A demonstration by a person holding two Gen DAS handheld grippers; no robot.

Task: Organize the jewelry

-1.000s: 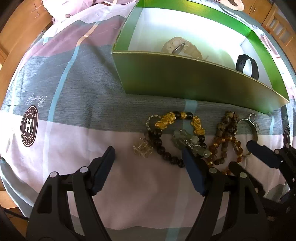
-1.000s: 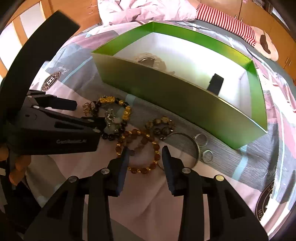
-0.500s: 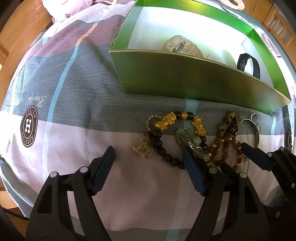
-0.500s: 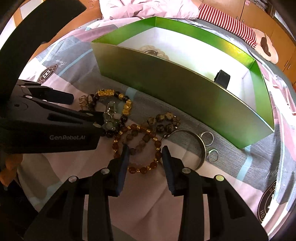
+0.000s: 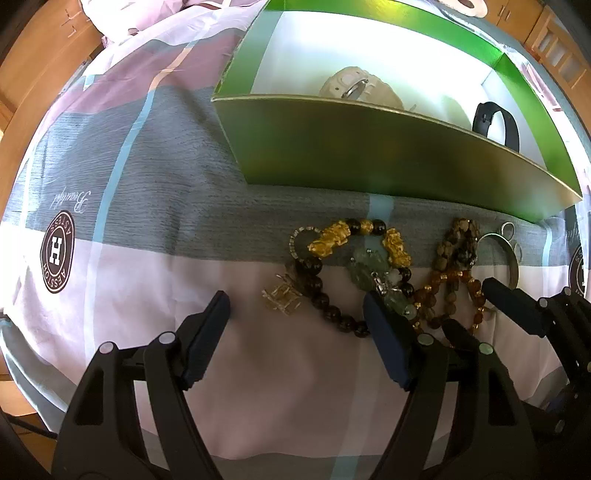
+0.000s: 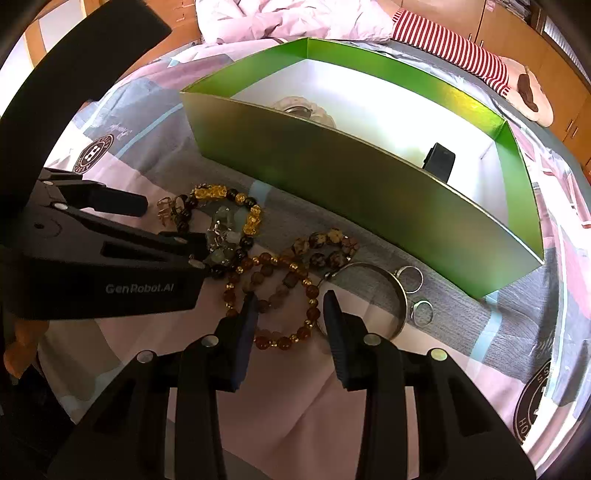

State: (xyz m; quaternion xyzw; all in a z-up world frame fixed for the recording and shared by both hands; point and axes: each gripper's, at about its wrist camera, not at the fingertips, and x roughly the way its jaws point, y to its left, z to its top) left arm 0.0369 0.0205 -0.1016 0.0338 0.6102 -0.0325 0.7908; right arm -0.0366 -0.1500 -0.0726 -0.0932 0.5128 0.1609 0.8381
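Note:
Jewelry lies on the bedspread in front of a green box. My left gripper hangs open over a small gold clip and a black and gold bead bracelet. Its right fingertip sits by a pale jade bracelet. My right gripper stands open, narrower, low over an amber bead bracelet; part of that loop lies between its fingers and the pads do not press on it. A speckled brown bracelet, a silver bangle and two rings lie to the right.
Inside the white-lined box are a pale watch and a black band. The bedspread carries round logos. Crumpled pink bedding and a red-striped cushion lie beyond the box. Fingertips of a hand show at the left edge.

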